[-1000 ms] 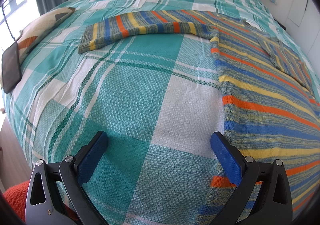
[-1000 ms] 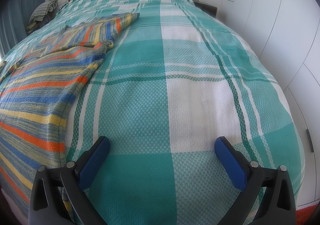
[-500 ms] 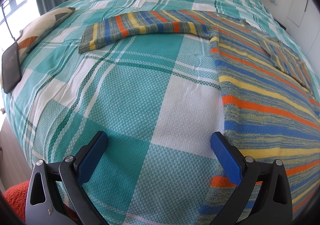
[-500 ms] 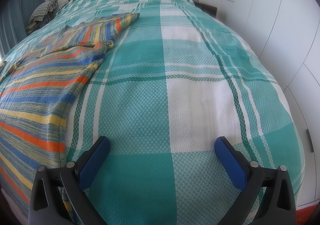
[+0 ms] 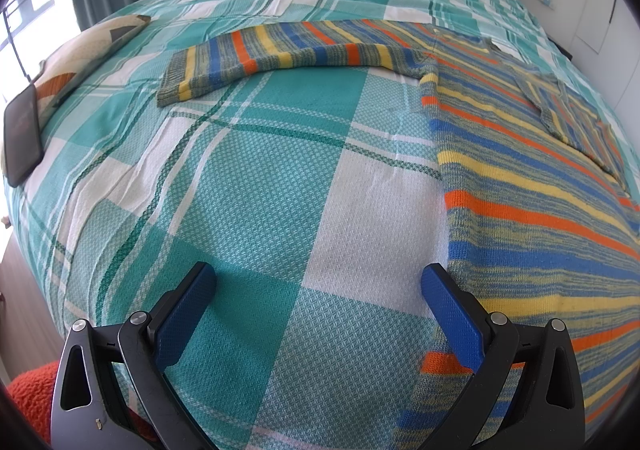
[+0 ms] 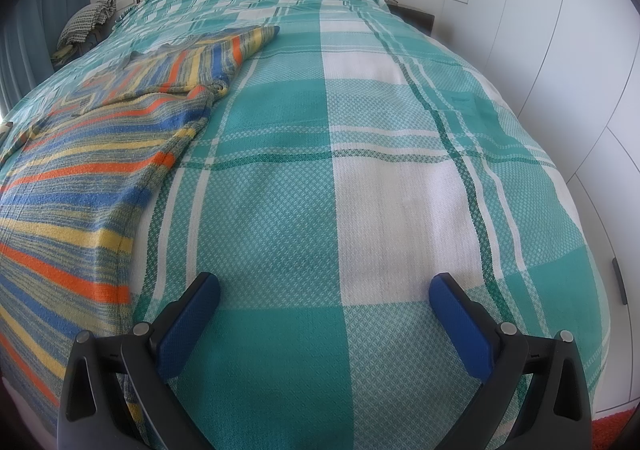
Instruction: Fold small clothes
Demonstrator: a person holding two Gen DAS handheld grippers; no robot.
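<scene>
A striped knitted sweater in blue, yellow, orange and grey-green (image 5: 532, 178) lay flat on a teal-and-white plaid woven bedspread (image 5: 280, 178) that covered the whole bed. In the left wrist view its body filled the right side, and one sleeve (image 5: 280, 54) stretched out to the left across the far middle of the cover. The left gripper (image 5: 318, 314) hung over the near edge with its blue-padded jaws spread wide and nothing between them; its right finger stood just beside the sweater's left edge, contact unclear. The right gripper (image 6: 324, 316) was likewise wide apart and empty, above bare bedspread, with the sweater (image 6: 80, 178) off to its left. A dark flat phone (image 5: 22, 138) rested on a patterned pillow (image 5: 86, 50) at the far left.
</scene>
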